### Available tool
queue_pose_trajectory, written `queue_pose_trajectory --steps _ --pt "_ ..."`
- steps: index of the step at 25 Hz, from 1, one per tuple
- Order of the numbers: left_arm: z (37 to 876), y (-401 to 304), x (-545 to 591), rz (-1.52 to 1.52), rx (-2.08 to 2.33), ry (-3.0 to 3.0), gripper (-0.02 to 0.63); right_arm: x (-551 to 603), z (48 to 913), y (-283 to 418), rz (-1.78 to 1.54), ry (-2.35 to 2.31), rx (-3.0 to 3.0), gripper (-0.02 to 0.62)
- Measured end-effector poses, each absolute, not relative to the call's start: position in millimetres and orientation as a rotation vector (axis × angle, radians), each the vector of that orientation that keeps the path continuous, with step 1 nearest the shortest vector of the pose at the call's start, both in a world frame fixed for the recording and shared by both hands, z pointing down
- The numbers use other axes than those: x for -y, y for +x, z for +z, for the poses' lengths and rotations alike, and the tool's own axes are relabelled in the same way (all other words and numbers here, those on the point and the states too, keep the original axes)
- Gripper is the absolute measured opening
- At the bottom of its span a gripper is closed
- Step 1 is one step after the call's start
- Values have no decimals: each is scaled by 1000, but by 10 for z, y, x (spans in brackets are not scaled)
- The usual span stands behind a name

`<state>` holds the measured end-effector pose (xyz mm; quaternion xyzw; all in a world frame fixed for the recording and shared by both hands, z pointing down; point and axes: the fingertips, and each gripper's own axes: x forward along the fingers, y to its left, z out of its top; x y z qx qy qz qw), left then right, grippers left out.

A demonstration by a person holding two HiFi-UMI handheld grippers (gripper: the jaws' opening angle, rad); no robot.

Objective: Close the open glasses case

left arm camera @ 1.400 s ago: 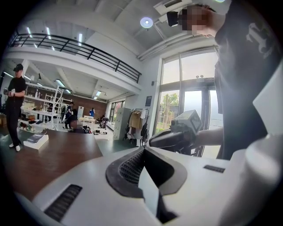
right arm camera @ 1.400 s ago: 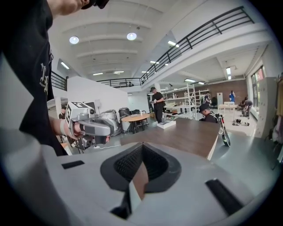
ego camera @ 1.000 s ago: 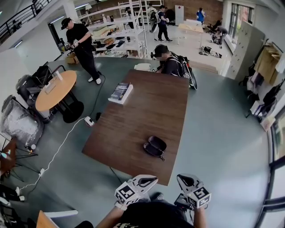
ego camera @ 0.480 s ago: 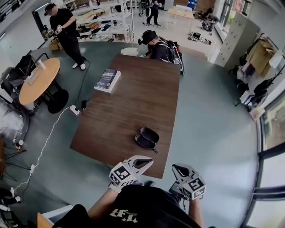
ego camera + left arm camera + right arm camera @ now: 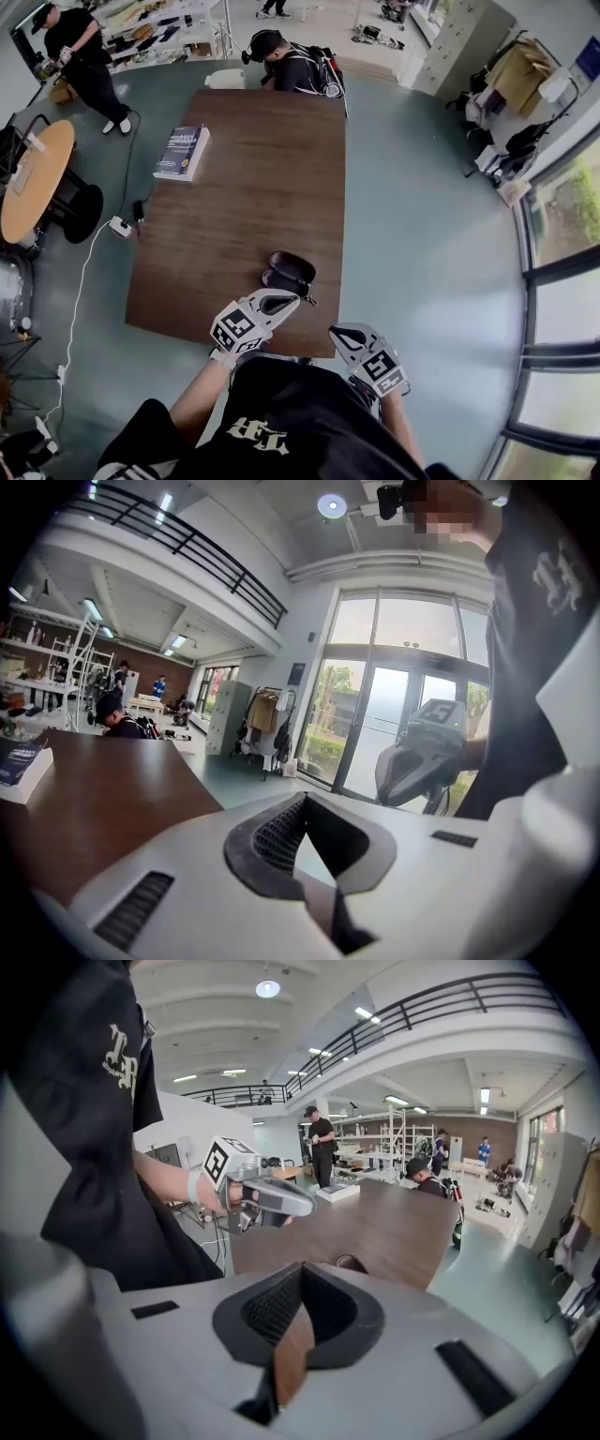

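The open glasses case [image 5: 289, 272], dark and oval with its lid folded back, lies near the front edge of the brown table [image 5: 253, 178]. My left gripper [image 5: 283, 300] is shut and empty, its tip over the table's near edge just short of the case. My right gripper [image 5: 341, 336] is also shut and empty, and sits lower and to the right, off the table. In the right gripper view a bit of the case [image 5: 352, 1263] peeks over my right gripper [image 5: 302, 1266], with the left gripper [image 5: 267, 1194] off to the left. The left gripper view looks past my left gripper [image 5: 305, 797] toward glass doors.
A blue book [image 5: 182, 152] lies at the table's far left edge. A person [image 5: 291, 66] sits at the far end. A round wooden table [image 5: 33, 178] and a power strip [image 5: 120, 226] with its cable are on the floor to the left.
I have come closer to the table. Both grippers moved forward toward the case, and the left one now reaches over the table's near edge. The case has not moved.
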<state>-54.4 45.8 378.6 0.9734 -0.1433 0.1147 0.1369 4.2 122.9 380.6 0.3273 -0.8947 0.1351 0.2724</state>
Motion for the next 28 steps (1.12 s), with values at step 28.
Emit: queue_pose_trajectory --steps 28 --pt "5708 -525 1415 849 -19 2748 6 -205 5810 -692 894 1061 2102 -12"
